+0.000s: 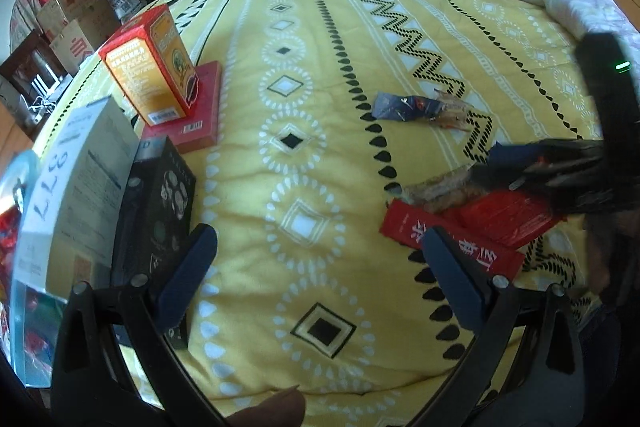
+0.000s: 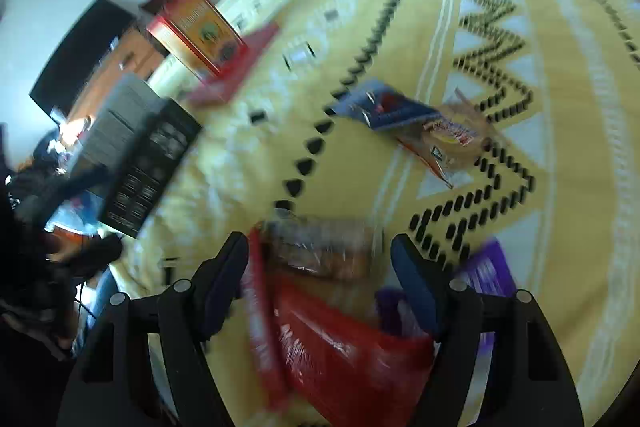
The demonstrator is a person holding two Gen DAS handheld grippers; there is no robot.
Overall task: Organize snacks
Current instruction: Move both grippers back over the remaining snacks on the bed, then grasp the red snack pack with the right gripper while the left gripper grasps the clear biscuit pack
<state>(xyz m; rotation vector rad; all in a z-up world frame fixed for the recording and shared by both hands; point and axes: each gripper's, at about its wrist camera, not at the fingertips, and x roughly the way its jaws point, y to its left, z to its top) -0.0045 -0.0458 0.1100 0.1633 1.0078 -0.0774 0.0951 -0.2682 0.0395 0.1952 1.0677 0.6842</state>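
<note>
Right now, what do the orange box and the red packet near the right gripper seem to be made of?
Orange box: probably printed cardboard, matte, with sharp folded edges and flat faces. Red packet: probably glossy plastic film, with bright glare streaks and wrinkles, though blurred.

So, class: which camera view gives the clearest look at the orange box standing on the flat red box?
The left wrist view: the orange box is sharp there, upright on the flat red box, with its printed faces visible. The right wrist view shows the same box smaller, tilted and motion-blurred.
</note>
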